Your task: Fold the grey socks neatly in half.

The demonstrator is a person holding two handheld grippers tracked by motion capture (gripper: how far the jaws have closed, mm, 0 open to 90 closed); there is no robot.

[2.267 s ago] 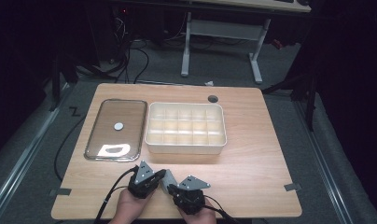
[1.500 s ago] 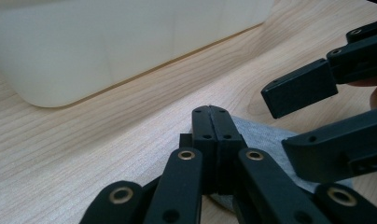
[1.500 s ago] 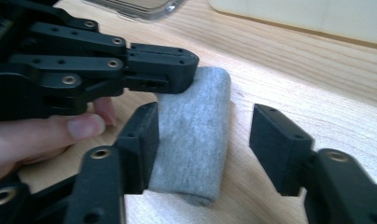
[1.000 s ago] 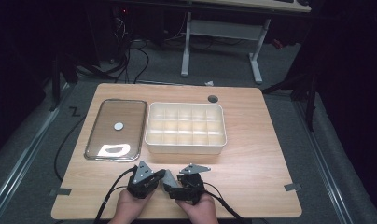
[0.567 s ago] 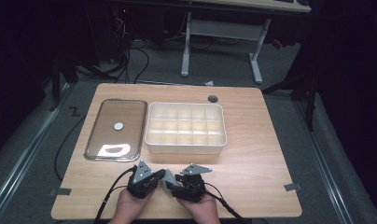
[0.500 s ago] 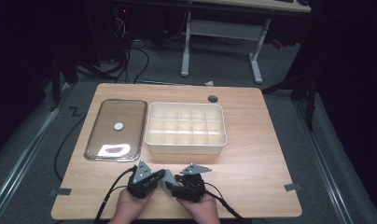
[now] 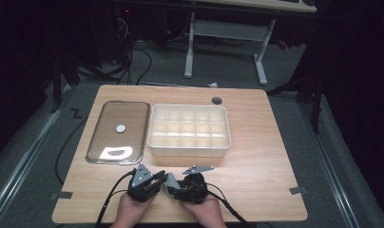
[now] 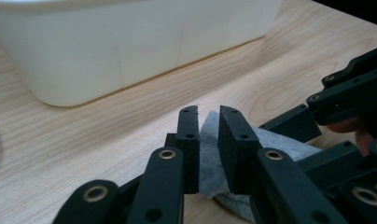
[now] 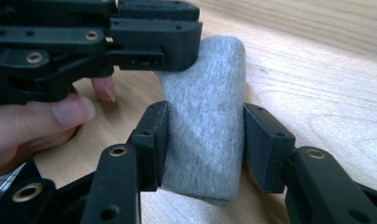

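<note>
A rolled grey cloth [image 9: 206, 140] lies on the wooden table [image 7: 261, 161] near its front edge. It shows in the high view as a pale patch [image 7: 170, 183] between both grippers. My right gripper [image 9: 206, 112] is shut on the roll's middle, one jaw pressing each side. At the roll's far end, my left gripper [image 9: 154, 42] clamps the cloth. In the left gripper view, the left gripper [image 8: 209, 112] has its jaws nearly together, with a thin fold of the cloth [image 8: 289, 145] between them. In the high view, the left gripper [image 7: 145, 183] and right gripper [image 7: 190, 186] sit side by side in the person's hands.
A white box with several compartments [image 7: 189, 145] stands mid-table, just beyond the grippers, and its wall [image 8: 130, 42] looms close in the left gripper view. A clear flat lid [image 7: 119, 130] lies to its left. A cable hole [image 7: 217, 100] sits at the table's back.
The right gripper has turned and risen slightly since the earliest frame, its grey plate now higher. Over the last second both grippers have stayed put on the cloth.
</note>
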